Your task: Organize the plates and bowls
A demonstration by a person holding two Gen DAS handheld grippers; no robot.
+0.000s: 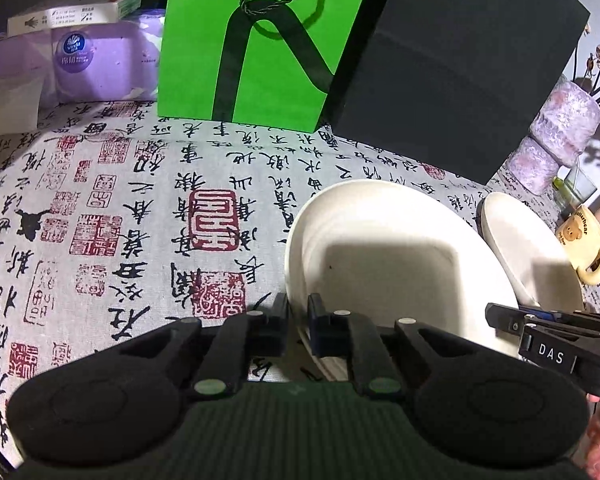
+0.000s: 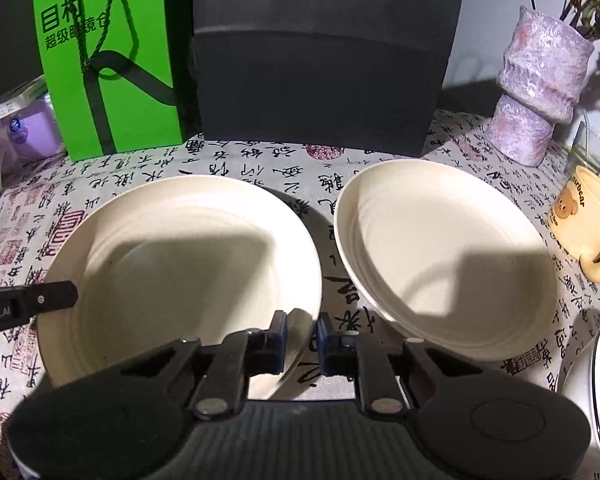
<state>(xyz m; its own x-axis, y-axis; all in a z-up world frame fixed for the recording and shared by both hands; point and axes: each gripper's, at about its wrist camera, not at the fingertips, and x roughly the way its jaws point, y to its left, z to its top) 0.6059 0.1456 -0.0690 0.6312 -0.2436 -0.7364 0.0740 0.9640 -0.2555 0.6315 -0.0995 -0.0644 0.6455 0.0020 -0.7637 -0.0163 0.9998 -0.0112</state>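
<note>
Two cream plates lie side by side on the calligraphy tablecloth. In the left wrist view my left gripper [image 1: 298, 312] is shut on the near-left rim of the left plate [image 1: 400, 264]; the second plate [image 1: 528, 252] shows behind it, to the right. In the right wrist view my right gripper [image 2: 302, 334] is shut on the near-right rim of the same left plate [image 2: 180, 272], with the second plate [image 2: 444, 256] to the right. The left gripper's finger [image 2: 40, 300] touches that plate's left rim. The right gripper shows at the right in the left wrist view [image 1: 500, 316].
A green paper bag [image 2: 108, 64] and a black box [image 2: 320, 56] stand at the back. A purple vase [image 2: 536, 80], a glass [image 2: 592, 148] and a yellow bear mug [image 2: 584, 224] stand at the right. A white bowl [image 2: 596, 396] sits near right. Tissue packs [image 1: 80, 60] lie at the back left.
</note>
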